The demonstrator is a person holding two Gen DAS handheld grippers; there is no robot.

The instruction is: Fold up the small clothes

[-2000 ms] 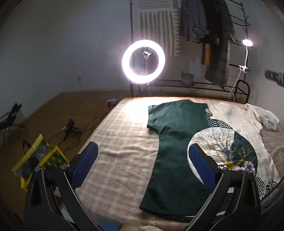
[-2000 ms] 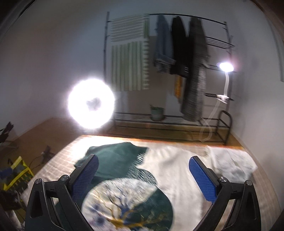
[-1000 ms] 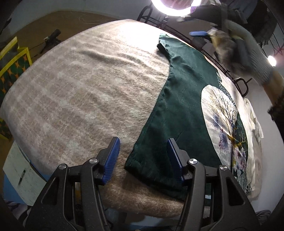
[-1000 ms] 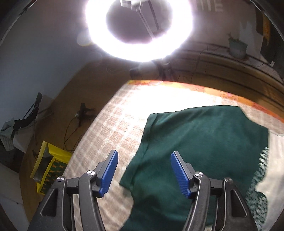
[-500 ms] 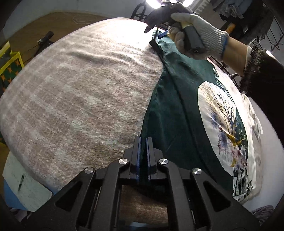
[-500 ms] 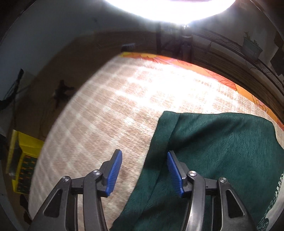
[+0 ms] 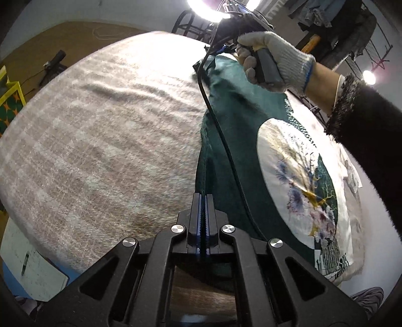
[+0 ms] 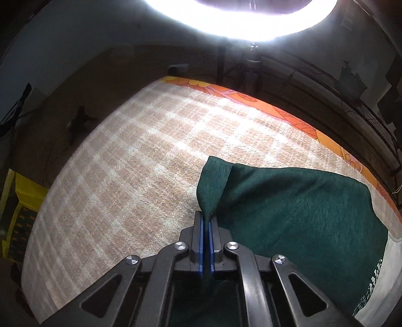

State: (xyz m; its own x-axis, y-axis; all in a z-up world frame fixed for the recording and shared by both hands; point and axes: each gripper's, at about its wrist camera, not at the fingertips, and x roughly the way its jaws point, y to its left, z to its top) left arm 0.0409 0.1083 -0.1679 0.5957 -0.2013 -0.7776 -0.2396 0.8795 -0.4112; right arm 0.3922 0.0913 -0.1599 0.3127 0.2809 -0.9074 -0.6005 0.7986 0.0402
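A dark green and cream T-shirt (image 7: 233,140) with a round tree print lies flat on a plaid blanket (image 7: 105,140). My left gripper (image 7: 202,201) is shut on the shirt's near left hem corner. My right gripper (image 8: 206,221) is shut on the green left sleeve (image 8: 213,181), which is pulled up into a peak. In the left wrist view the right gripper (image 7: 221,47) is far across the shirt, held by a gloved hand (image 7: 273,63). A black cable (image 7: 226,151) runs over the green cloth.
A bright ring light (image 8: 241,22) stands beyond the blanket's far edge. A metal rack with hanging clothes (image 7: 336,22) is behind it. A yellow bag (image 8: 22,198) and cables lie on the floor at the left. An orange patterned border (image 8: 276,110) edges the blanket.
Both grippers came down from above the bed to the shirt and closed. The left shut on the hem corner half a second ago. The right has just shut on the sleeve and lifted it.
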